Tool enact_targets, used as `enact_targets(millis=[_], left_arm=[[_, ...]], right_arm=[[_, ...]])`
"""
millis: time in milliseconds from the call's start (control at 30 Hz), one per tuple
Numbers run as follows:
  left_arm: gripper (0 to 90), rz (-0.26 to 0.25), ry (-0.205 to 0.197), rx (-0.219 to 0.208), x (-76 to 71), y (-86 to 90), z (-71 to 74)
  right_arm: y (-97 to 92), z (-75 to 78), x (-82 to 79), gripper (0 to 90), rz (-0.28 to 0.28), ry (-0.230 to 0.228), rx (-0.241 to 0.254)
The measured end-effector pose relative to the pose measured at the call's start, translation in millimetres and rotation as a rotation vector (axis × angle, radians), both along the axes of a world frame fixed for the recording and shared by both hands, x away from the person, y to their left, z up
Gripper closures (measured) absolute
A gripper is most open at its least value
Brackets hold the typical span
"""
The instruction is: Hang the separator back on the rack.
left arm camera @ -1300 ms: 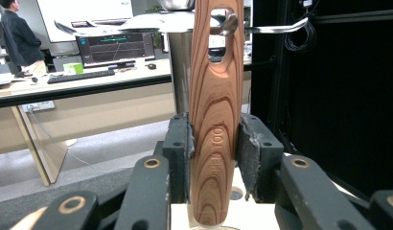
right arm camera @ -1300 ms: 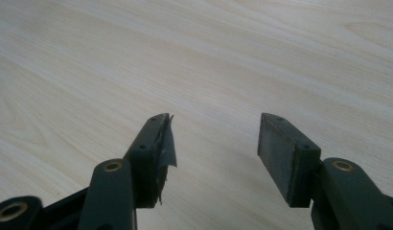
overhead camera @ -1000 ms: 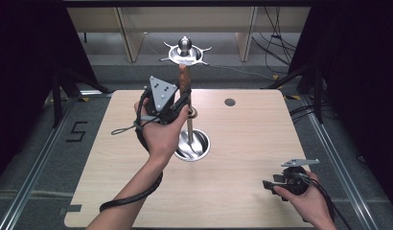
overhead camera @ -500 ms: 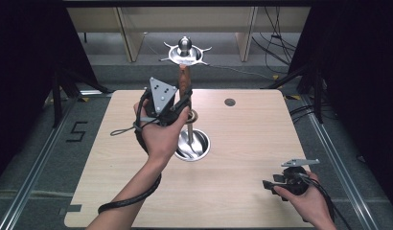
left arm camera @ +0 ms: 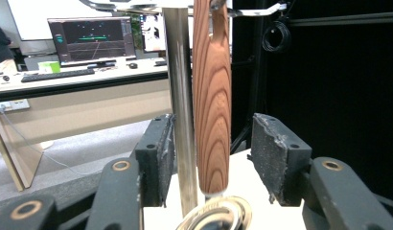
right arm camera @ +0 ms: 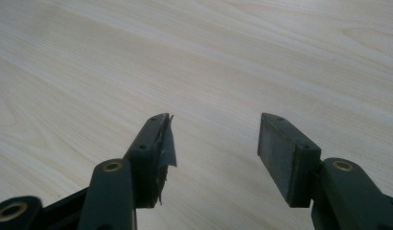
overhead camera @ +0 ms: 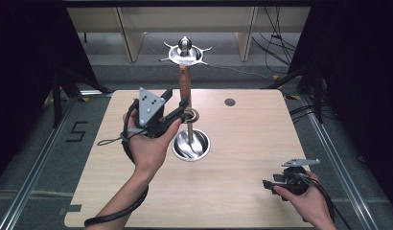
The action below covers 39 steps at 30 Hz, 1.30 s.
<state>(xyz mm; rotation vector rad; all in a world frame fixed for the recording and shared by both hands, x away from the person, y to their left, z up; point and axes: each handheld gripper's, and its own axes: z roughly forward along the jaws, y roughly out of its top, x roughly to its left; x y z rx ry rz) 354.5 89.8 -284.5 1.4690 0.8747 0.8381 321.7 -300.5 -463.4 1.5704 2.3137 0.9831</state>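
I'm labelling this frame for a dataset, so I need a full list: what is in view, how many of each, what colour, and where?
Light wooden table: one, pale beige, centre of the high view.
Shiny metal utensil stand with a round dished base: one, silver, table middle; its pole rises to a hooked top disc.
Wood-handled utensil: one, reddish brown, hanging from the top disc beside the pole.
Small dark round spot: one, near the table's far edge.
Desk with monitor: one, background of the left gripper view.
Left gripper: one, black; jaws have just been opening, pads apart around pole and handle, right pad clear of the handle.
Right gripper: one, black, open, over the table's near right corner.
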Motion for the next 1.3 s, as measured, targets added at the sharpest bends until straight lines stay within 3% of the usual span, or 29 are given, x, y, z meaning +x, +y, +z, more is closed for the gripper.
enact_targets(millis=[33, 100, 133, 533, 667, 733, 800, 900, 1000, 1100, 1133, 1167, 1233, 1300], left_arm=[[48.6, -0.007, 0.023, -0.019, -3.0, 1.1, -2.0], [48.0, -0.014, 0.030, -0.026, -6.3, 5.6, -5.0], [47.5, -0.015, 0.034, -0.022, -8.6, 8.6, -7.3], [45.3, -0.047, 0.072, 0.023, -28.8, 33.7, -32.4], [45.1, -0.041, 0.102, 0.042, -36.9, 45.4, -49.3], [44.7, -0.033, 0.110, 0.047, -40.1, 52.0, -57.8], [44.4, -0.029, 0.129, 0.037, -43.0, 57.7, -66.4], [43.9, -0.020, 0.145, 0.043, -46.1, 66.9, -77.6], [43.7, 0.001, 0.174, 0.049, -47.2, 78.3, -89.7], [43.6, 0.017, 0.197, 0.056, -48.5, 87.1, -101.5], [43.6, 0.021, 0.205, 0.060, -48.7, 89.6, -106.1], [43.6, 0.020, 0.221, 0.088, -49.2, 93.7, -110.3], [43.3, 0.025, 0.239, 0.065, -48.8, 96.6, -120.2], [43.3, 0.033, 0.253, 0.070, -48.6, 100.4, -129.3]], right_arm=[[-1.3, 1.6, -0.1, 46.0, 0.008, 0.016, -0.015], [-0.7, 0.5, -0.3, 46.1, 0.006, 0.010, 0.000], [-3.4, 3.1, 0.2, 46.1, 0.046, 0.052, 0.008], [-3.3, 2.8, 0.6, 46.1, 0.052, 0.043, 0.008], [-4.5, 0.9, 2.4, 46.1, 0.070, 0.011, 0.002], [-4.5, 0.8, 2.5, 46.0, 0.070, 0.012, 0.004], [-3.1, 2.8, 0.4, 46.0, 0.049, 0.049, 0.012], [-4.4, 1.1, 2.4, 46.1, 0.071, 0.011, 0.000], [-4.3, 1.0, 2.4, 46.1, 0.071, 0.011, 0.000], [-3.2, 2.7, 1.4, 46.1, 0.049, 0.013, -0.051], [-3.3, 2.1, 1.7, 46.0, 0.051, 0.015, -0.045], [-4.0, 2.6, 2.0, 46.0, 0.062, 0.028, -0.040], [-4.5, 1.3, 2.4, 46.0, 0.068, 0.013, -0.051], [-3.3, 2.1, 1.8, 45.9, 0.059, 0.025, -0.041]])
